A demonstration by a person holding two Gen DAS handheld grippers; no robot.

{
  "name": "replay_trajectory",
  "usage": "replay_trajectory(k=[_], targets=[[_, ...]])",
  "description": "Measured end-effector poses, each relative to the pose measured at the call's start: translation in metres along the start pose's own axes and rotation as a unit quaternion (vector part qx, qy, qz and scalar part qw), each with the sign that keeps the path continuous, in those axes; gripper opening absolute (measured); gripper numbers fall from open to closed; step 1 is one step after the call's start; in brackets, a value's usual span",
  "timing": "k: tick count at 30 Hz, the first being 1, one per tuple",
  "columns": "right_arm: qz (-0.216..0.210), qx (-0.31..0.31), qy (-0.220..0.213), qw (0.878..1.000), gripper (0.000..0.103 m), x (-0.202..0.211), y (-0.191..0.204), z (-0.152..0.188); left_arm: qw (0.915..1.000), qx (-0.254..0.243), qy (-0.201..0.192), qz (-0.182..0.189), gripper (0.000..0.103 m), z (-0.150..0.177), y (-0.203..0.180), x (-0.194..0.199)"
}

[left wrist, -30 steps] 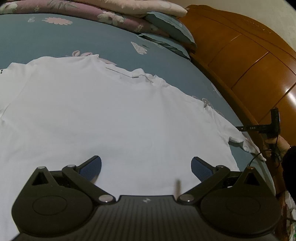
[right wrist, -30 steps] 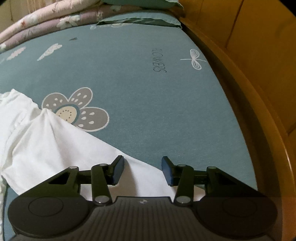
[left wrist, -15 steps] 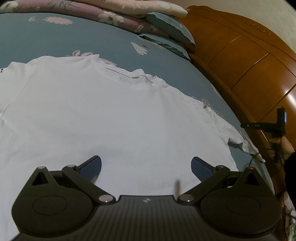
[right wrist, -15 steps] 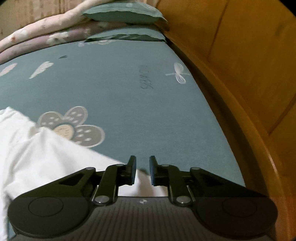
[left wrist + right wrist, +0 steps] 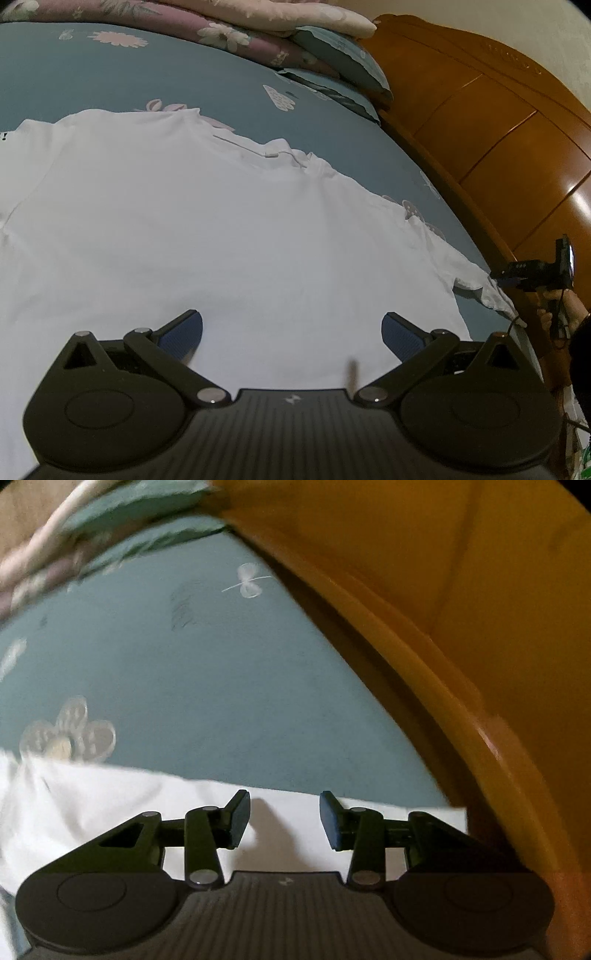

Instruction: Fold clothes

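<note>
From the left wrist, the white T-shirt (image 5: 221, 236) lay spread flat on the bed (image 5: 110, 74) with its teal floral sheet, collar toward the stacked pillows (image 5: 332, 62). The left gripper (image 5: 291, 334) hovered over the shirt's lower part, fingers (image 5: 183, 332) spread wide, nothing between them. Beyond the shirt's sleeve, by the wooden headboard (image 5: 498, 122), the right gripper (image 5: 532, 271) showed.

From the right wrist, blurred, the right gripper (image 5: 284, 818) hung over the shirt's edge (image 5: 110, 801) beside the headboard (image 5: 461, 590), its fingers (image 5: 238, 818) opening, gripping no cloth.
</note>
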State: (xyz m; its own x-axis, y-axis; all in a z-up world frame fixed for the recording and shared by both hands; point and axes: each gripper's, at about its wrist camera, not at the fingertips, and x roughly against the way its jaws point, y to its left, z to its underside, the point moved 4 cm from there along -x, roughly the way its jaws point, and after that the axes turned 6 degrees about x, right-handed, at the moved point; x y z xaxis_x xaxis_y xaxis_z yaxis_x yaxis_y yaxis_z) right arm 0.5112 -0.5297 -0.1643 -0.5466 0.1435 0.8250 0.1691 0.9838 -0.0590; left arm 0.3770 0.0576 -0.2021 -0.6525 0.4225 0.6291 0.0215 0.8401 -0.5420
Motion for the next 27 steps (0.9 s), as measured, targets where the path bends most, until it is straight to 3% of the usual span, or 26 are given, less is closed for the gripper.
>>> replay_trajectory(k=[6, 9, 12, 19, 24, 27], targets=[[-0.006, -0.039, 0.002, 0.999, 0.046, 0.006, -0.023, 0.004, 1.0000, 0.002, 0.000, 0.001, 0.102, -0.001, 0.001, 0.000], [-0.021, -0.095, -0.008, 0.995, 0.046, 0.017, -0.039, 0.016, 1.0000, 0.001, 0.000, 0.001, 0.102, 0.000, 0.002, 0.001], [-0.053, -0.159, -0.031, 0.985, 0.048, 0.035, -0.053, 0.040, 1.0000, 0.001, 0.000, 0.002, 0.102, 0.000, 0.002, 0.001], [-0.060, -0.230, -0.067, 0.969, 0.051, 0.068, -0.067, 0.101, 0.9999, 0.010, -0.003, 0.006, 0.102, -0.001, 0.003, 0.001], [-0.084, -0.298, -0.063, 0.949, 0.051, 0.046, -0.081, 0.120, 0.9999, 0.009, -0.004, 0.005, 0.102, 0.000, 0.003, 0.001], [-0.110, -0.336, -0.096, 0.931, 0.055, 0.029, -0.081, 0.121, 1.0000, 0.006, -0.005, 0.004, 0.102, 0.000, 0.002, 0.001]])
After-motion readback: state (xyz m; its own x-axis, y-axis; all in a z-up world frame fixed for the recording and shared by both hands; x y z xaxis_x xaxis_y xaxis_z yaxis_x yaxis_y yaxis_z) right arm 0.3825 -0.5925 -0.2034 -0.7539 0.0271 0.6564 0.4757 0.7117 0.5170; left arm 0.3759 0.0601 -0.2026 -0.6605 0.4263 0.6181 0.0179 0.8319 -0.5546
